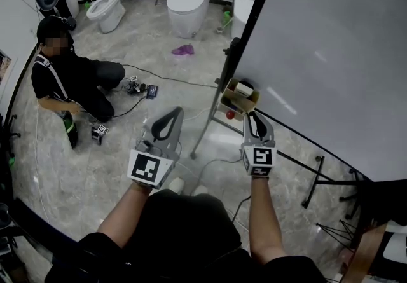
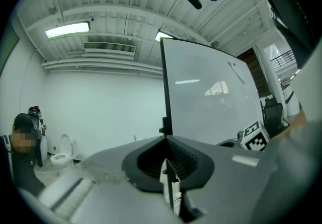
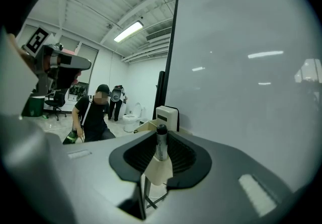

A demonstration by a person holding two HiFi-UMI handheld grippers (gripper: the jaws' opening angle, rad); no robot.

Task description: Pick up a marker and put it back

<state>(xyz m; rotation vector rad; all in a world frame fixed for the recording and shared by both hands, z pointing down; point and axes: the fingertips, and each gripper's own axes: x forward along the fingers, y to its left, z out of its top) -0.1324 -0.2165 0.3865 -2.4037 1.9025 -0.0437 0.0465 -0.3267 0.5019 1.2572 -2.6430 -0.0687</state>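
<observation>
We are holding our left gripper (image 1: 169, 116) with fingers closed on nothing, farther from the whiteboard (image 1: 331, 53). Our right gripper (image 1: 255, 120) is pinching the marker (image 3: 161, 141), which is standing upright along the fingers and pointing at the wooden tray (image 3: 144, 126) just ahead.

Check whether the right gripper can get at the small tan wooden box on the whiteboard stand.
Probably yes: the right gripper hovers right beside the tan wooden box with nothing between them, though its jaws are closed on a grey black-capped marker.
</observation>
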